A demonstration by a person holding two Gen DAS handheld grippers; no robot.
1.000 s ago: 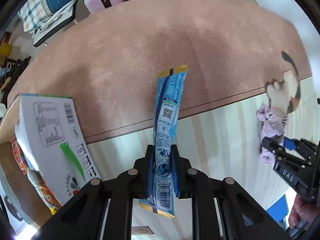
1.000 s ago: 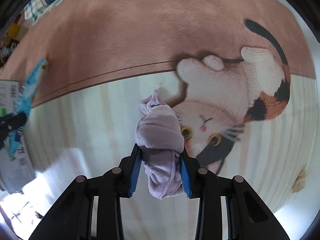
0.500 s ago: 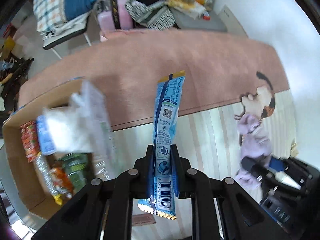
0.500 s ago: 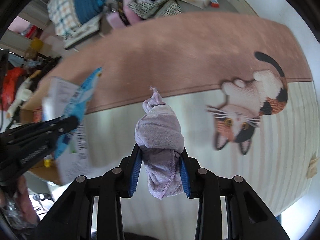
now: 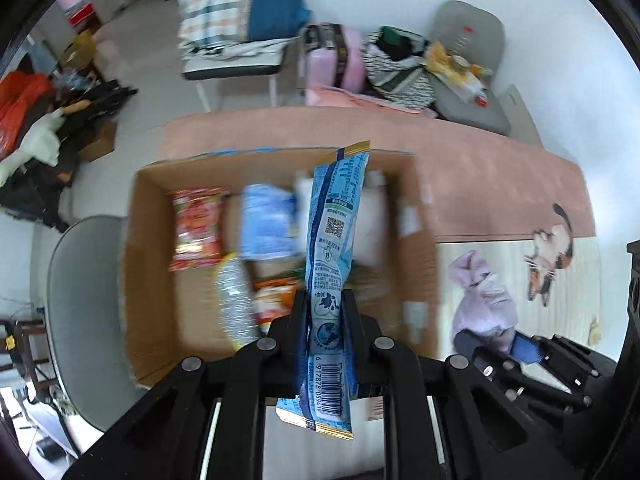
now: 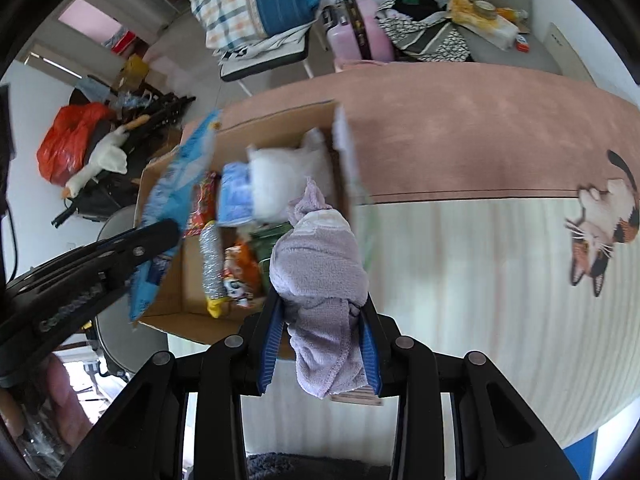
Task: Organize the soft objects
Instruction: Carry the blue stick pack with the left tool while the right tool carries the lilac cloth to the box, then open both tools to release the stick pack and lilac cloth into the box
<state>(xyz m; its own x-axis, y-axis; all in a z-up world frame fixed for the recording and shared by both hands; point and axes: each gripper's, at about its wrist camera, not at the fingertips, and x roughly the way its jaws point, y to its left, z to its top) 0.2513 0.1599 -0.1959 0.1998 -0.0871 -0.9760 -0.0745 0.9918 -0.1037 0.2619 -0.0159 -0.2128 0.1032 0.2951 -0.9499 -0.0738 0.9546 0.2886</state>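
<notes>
The left gripper (image 5: 326, 320) clamps a blue packet (image 5: 334, 240) above the open box (image 5: 152, 280) of snacks. Right of the box, the right gripper (image 6: 320, 320) grips a lilac cloth (image 6: 320, 272) over the rug (image 6: 480, 140).

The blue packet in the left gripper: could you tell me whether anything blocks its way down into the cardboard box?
Nothing visible does. The blue packet hangs in the left gripper above the cardboard box, whose top is open; snack bags lie on its floor.
</notes>
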